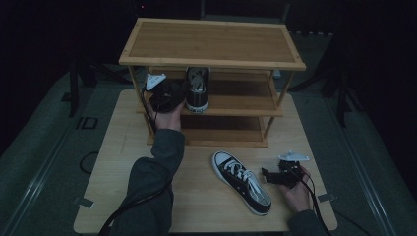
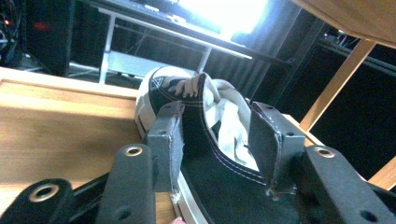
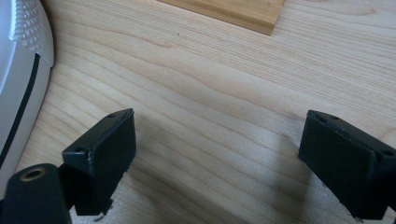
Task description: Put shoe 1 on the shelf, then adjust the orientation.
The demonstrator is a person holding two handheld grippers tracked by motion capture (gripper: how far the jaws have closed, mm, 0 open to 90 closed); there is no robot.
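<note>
Your left tongs (image 1: pixel 173 93) sit at the middle shelf of the three-tier bamboo shoe rack (image 1: pixel 211 42), at about 11 o'clock from the worktop's centre, and they stand partly apart around the heel collar of the black canvas high-top sneaker with white laces (image 1: pixel 197 91). One pad sits outside the collar and the other inside, neither squeezing, so the shoe appears to rest on the shelf by its own sole, toe pointing in, parked as a shoe belongs on a rack.

Your right tongs (image 1: pixel 269 176) lie low at 4 o'clock on the pale wooden worktop (image 1: pixel 123 162), spread wide with nothing between them, just beside the matching black sneaker lying on the worktop (image 1: pixel 241 182), likely the one to go up next.

From the left gripper view you get the slack between pad (image 2: pixel 166 140) and canvas, which the high view hides behind your hand. From the right gripper view you see bare wood between the pads and the second shoe's white rubber edge (image 3: pixel 18 70) at 9 o'clock.
</note>
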